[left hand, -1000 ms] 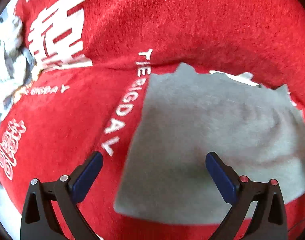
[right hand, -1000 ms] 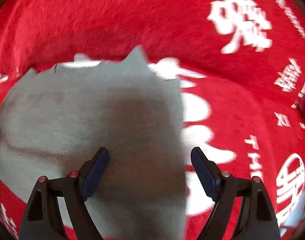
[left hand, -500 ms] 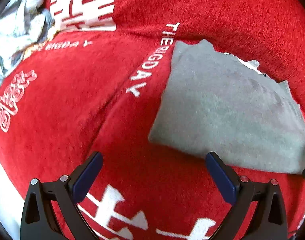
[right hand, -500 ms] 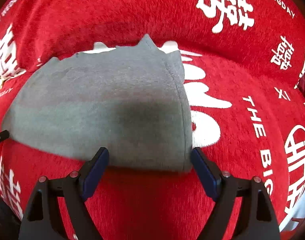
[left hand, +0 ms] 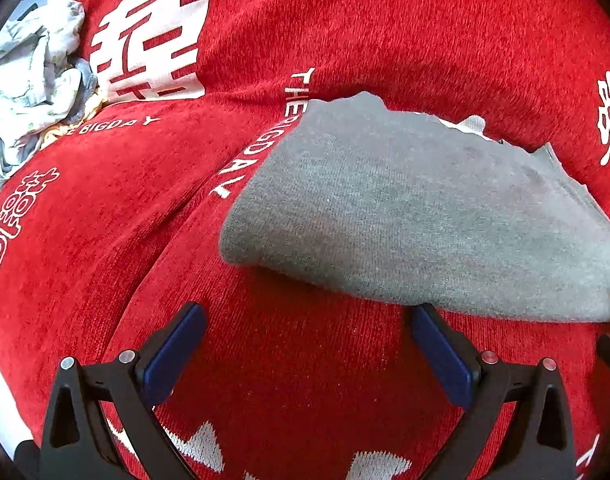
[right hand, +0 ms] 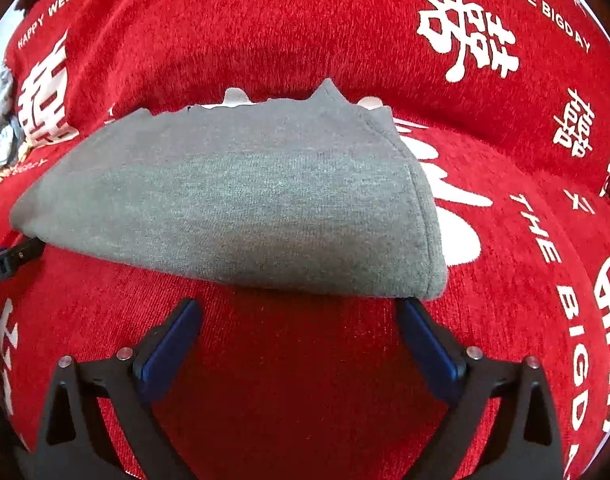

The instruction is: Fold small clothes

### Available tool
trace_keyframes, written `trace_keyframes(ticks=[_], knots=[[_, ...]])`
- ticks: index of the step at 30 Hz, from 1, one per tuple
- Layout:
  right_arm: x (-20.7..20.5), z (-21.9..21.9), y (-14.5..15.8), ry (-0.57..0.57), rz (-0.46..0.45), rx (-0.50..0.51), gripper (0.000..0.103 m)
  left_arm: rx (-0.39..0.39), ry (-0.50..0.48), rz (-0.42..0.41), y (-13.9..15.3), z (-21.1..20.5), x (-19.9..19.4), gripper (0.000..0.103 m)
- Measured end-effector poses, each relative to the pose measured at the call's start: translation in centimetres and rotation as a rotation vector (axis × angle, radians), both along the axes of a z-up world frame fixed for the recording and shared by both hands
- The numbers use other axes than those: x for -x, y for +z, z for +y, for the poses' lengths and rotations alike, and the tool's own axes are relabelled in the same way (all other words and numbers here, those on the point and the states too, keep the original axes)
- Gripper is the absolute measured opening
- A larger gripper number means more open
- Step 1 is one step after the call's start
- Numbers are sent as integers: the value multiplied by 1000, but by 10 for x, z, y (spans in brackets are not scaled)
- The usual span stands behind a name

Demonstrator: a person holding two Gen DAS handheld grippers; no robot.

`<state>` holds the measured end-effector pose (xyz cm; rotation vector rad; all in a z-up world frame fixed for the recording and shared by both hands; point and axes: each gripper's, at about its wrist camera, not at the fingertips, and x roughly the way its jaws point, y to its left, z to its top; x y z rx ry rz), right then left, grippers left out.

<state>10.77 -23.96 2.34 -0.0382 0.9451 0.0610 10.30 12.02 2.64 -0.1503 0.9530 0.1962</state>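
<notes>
The folded grey garment (right hand: 241, 208) lies on the red cloth (right hand: 305, 360) printed with white lettering. Both tools tilt steeply downward toward its near folded edge. The right tool (right hand: 297, 332) has just been opening, its jaws wide with only red cloth between them; the left tool (left hand: 305, 336) likewise gapes wide and empty, just short of the garment

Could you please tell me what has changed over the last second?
Both grippers backed off the grey garment onto bare red cloth; the right gripper has just been opening, nothing between its jaws. The left gripper stayed open and empty; the garment stayed folded in place.
</notes>
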Motion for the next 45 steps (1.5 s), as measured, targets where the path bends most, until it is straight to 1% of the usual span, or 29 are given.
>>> trace_keyframes(ticks=[1,3,4,5,6,8,9,11,13,15,18,20,22,25,26,27,29,31,33,34,35,37,38,40,41,42,43,44,45], knots=[[-1,1,0,-2,2,2,101,3,1,3,1,0,-1,103],[-5,1,1,-4,21,3,101,0,2,35,5,0,-3,103],[-9,1,3,-12,58,8,101,-6,-3,56,9,-1,-5,103],[-11,1,8,-23,103,9,102,-8,-18,59,17,-2,-5,103],[-11,1,16,-33,117,-2,102,-3,-31,22,28,-3,-3,103],[-6,1,42,-20,28,-40,102,-14,-43,-68,52,-7,-3,103],[-8,4,53,-11,-13,-27,102,-12,-55,-92,61,-10,-7,103],[-19,12,64,5,-39,-12,102,-1,-80,-108,71,-16,-24,103],[-42,22,66,26,-28,-8,102,10,-95,-103,74,-22,-45,103],[-66,37,60,49,-9,17,102,-6,-117,-86,71,-32,-68,103],[-94,52,47,56,50,10,102,-37,-147,-30,58,-45,-95,103],[-111,59,35,52,94,-2,102,-49,-159,-6,49,-51,-105,103],[-119,65,24,55,115,6,102,-56,-152,14,41,-52,-111,103],[-125,71,8,72,141,26,102,-59,-131,80,21,-47,-118,103],[-126,70,4,75,141,21,102,-53,-133,90,15,-43,-119,103],[-125,66,3,77,127,10,102,-38,-140,71,14,-39,-117,103],[-126,58,4,68,116,19,102,-52,-150,57,14,-35,-115,103],[-127,41,4,18,113,30,102,-55,-139,58,16,-28,-114,103],[-131,24,5,-39,129,15,102,-34,-103,71,22,-20,-115,103],[-134,18,9,-67,132,19,102,-22,-82,55,28,-18,-115,103],[-136,15,14,-86,122,25,102,7,-73,25,34,-16,-117,103],[-143,17,30,-71,64,-11,102,26,-90,15,39,-23,-127,103],[-149,23,35,-50,47,-14,102,11,-105,25,38,-29,-134,103],[-167,39,36,13,47,6,102,-29,-148,61,30,-42,-147,103],[-176,45,32,35,61,10,102,-43,-164,107,19,-46,-155,103],[-188,49,22,44,101,17,102,-52,-157,151,10,-45,-160,103],[-197,49,11,36,147,31,102,-31,-150,153,7,-41,-161,103],[-204,46,-1,18,197,51,102,-13,-135,137,11,-35,-158,103],[-208,36,-11,-4,227,9,102,-13,-128,149,15,-30,-155,103]])
